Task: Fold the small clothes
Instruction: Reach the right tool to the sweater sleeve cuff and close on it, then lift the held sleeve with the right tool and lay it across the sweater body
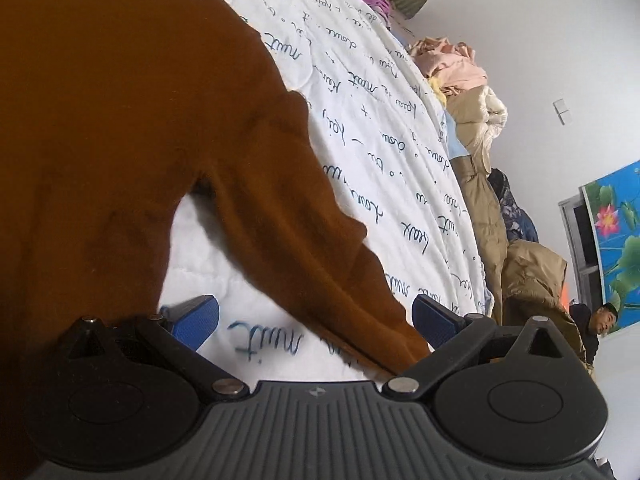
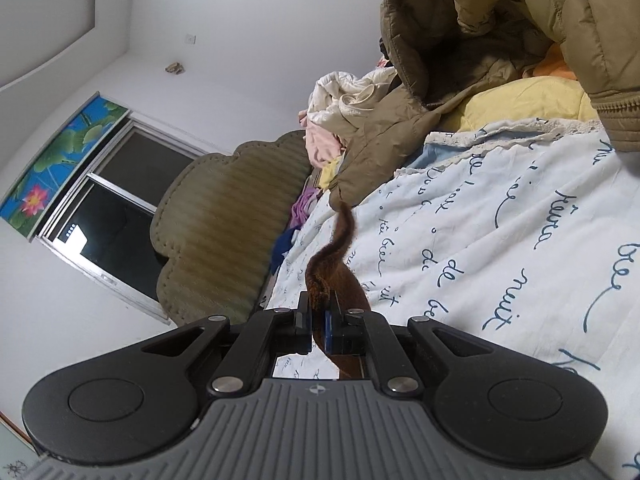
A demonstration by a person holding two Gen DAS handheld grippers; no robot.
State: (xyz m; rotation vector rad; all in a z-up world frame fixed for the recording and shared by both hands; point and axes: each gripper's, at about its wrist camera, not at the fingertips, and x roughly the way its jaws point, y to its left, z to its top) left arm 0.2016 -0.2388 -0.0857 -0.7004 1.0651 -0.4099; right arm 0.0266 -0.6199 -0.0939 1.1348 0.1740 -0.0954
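A brown knit sweater [image 1: 112,128] lies on the white quilt with blue script [image 1: 384,128], filling the left of the left wrist view. One sleeve runs down to the right between my fingers. My left gripper [image 1: 316,322] is open, its blue pads [image 1: 198,320] on either side of the sleeve end, close above the quilt. My right gripper [image 2: 319,320] is shut on an edge of the brown sweater [image 2: 328,272], and a thin strip of it trails away over the quilt [image 2: 500,240].
Piles of clothes and khaki padded jackets [image 1: 480,184] line the bed's far edge. A khaki jacket [image 2: 500,20] hangs over the quilt near my right gripper. An olive headboard [image 2: 232,216], a window [image 2: 120,216] and a seated person [image 1: 596,328] are beyond.
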